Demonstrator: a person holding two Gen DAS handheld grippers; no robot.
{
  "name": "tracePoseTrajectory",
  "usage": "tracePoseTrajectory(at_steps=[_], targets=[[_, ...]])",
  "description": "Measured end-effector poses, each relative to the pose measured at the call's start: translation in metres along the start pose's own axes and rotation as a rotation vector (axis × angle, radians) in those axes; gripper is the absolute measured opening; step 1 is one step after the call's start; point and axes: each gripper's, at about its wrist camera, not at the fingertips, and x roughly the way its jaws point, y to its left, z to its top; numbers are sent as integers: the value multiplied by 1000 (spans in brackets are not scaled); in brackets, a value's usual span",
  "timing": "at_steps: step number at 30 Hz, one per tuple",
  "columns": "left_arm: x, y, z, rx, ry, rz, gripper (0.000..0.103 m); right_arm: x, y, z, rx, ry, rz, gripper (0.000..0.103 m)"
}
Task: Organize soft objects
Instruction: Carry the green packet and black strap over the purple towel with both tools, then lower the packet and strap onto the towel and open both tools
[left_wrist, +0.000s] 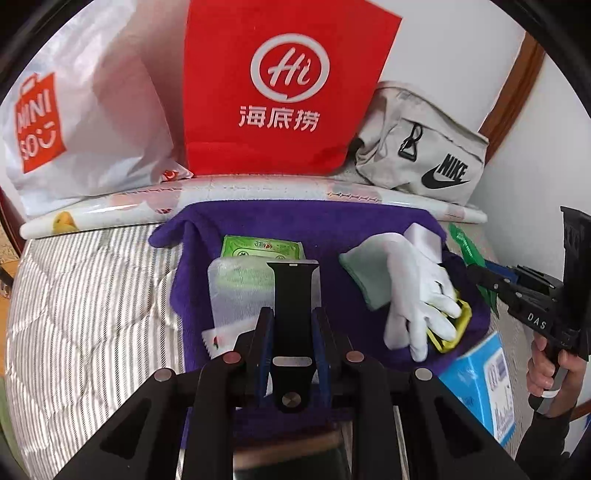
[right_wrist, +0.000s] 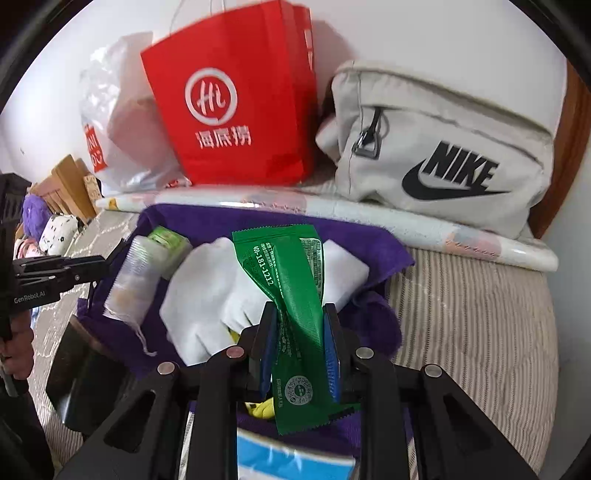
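Currently a black strap (left_wrist: 291, 306) is clamped in the left gripper (left_wrist: 291, 332) and a green packet (right_wrist: 295, 314) in the right gripper (right_wrist: 300, 332), both carried above the purple towel (left_wrist: 332, 229). Next, each should probably be lowered onto a bare patch, then released.

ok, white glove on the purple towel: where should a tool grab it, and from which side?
Take the white glove at its cuff end, coming from above. The cuff lies flat and bare on the purple towel, while the fingers drape over a yellow object, so a pinch there would likely catch that too. Both tools are full now.
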Motion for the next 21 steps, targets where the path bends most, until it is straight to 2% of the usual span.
tracePoseTrajectory(at_steps=[7, 13, 19, 21], targets=[[22, 3, 6, -11, 32, -1, 20, 26, -6, -2, 9, 62, 11, 24], [38, 6, 7, -25, 73, 8, 21, 35, -8, -1, 11, 73, 23, 28], [40, 7, 7, -36, 89, 15, 22, 34, -8, 0, -9, 65, 17, 38], [37, 8, 8, -38, 88, 21, 27, 33, -7, -1, -18, 63, 15, 45]])
